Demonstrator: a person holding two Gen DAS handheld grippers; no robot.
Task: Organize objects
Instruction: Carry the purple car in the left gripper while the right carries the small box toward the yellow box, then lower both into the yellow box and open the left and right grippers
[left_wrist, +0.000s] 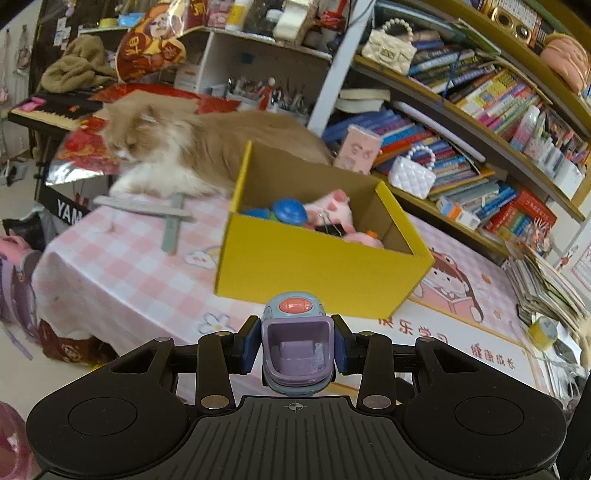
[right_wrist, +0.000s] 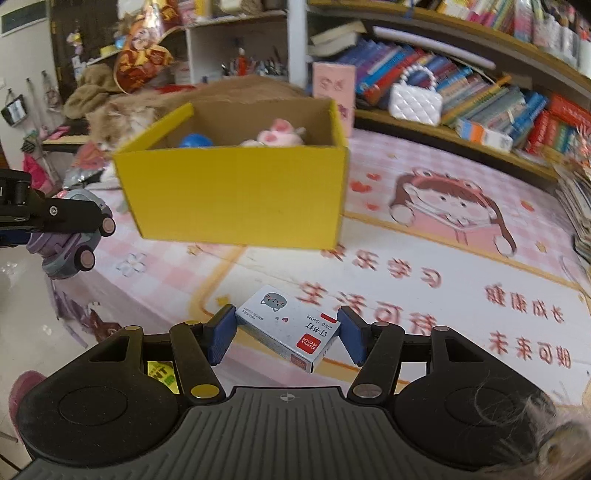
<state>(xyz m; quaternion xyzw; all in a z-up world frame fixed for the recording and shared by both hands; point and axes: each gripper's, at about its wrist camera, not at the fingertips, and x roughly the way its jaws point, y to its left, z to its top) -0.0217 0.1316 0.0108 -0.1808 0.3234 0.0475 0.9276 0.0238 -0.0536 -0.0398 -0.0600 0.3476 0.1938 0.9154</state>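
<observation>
left gripper (left_wrist: 295, 341) jaws clamp toy car (left_wrist: 295, 343) | right gripper (right_wrist: 287, 334) jaws pinch staple box (right_wrist: 290, 326) by corners, above desk (right_wrist: 443, 295) | risk: skewed staple box twists free before yellow box (right_wrist: 236, 192); cat (left_wrist: 177, 147) beside it may interfere

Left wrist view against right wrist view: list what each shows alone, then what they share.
Left wrist only: the crossed grey sticks on the tablecloth, the cat's face and paws, and the left gripper head-on, jaws shut on the purple toy. Right wrist only: the right gripper clamping the staple box. Both: the yellow box holding a blue ball and pink plush, and the white quilted purse.
</observation>
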